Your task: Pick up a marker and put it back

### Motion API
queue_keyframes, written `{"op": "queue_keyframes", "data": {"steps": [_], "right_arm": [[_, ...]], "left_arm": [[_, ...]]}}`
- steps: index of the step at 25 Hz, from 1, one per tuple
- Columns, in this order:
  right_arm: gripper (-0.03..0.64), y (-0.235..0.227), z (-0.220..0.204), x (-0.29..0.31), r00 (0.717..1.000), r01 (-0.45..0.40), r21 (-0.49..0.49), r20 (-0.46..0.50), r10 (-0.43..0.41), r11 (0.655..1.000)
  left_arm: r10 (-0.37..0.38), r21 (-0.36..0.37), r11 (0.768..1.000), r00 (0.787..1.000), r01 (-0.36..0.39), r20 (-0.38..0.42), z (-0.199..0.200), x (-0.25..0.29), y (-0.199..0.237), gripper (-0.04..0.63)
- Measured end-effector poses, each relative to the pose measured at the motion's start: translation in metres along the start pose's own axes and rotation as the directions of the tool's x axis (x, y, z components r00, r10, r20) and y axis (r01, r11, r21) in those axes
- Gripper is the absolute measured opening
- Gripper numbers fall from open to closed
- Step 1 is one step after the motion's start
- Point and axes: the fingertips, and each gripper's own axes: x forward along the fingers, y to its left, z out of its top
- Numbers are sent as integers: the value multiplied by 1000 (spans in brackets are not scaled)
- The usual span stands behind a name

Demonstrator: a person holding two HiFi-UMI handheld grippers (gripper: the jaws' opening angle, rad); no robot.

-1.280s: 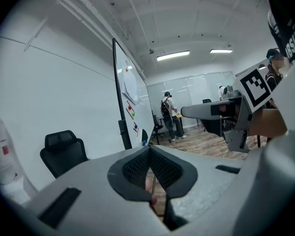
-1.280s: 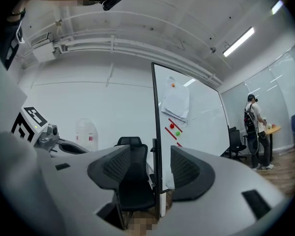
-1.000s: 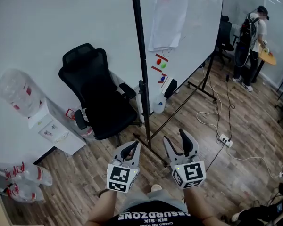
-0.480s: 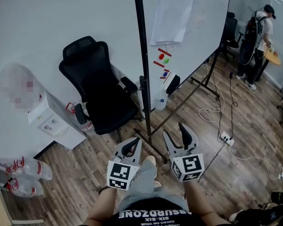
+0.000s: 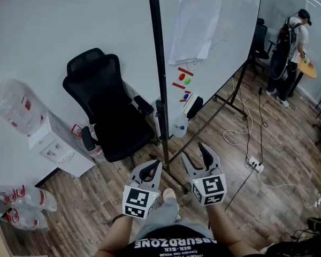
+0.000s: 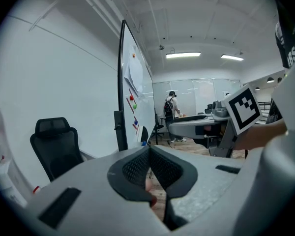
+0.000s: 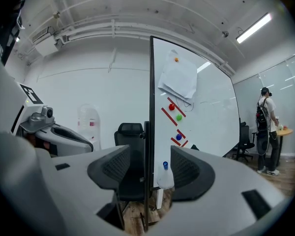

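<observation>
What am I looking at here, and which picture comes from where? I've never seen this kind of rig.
There is no robot here: a person holds a two-jaw tool in each hand. The head view looks down from the person's head and shows the left gripper and the right gripper above a wooden floor. The other two pictures come from cameras riding on each gripper, looking along its jaws. The left jaws are shut on nothing. The right jaws stand apart, empty, framing the whiteboard ahead. Beside the board are a black office chair and a water dispenser, and a spray bottle sits by the board's lower edge. No marker is held yet. Another person stands far back.
</observation>
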Motion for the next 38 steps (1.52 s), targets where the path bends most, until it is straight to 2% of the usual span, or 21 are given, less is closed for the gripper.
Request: {"op": "queue_keyframes", "data": {"steps": [11,29,38], "right_arm": [[232,-19,-16,57,997,-28,-19,-67,27,999],[230,-34,-53,117,980,-93,11,-174,93,996],[229,-40,-74,139,971,-99,4,-219,97,995]], "left_arm": [[15,-24,1000,999,-16,-31,-8,33,26,6],[22,-42,999,998,-24,-54,-9,71,50,6],[-35,-30,999,998,34,-48,-7,89,40,6]]}}
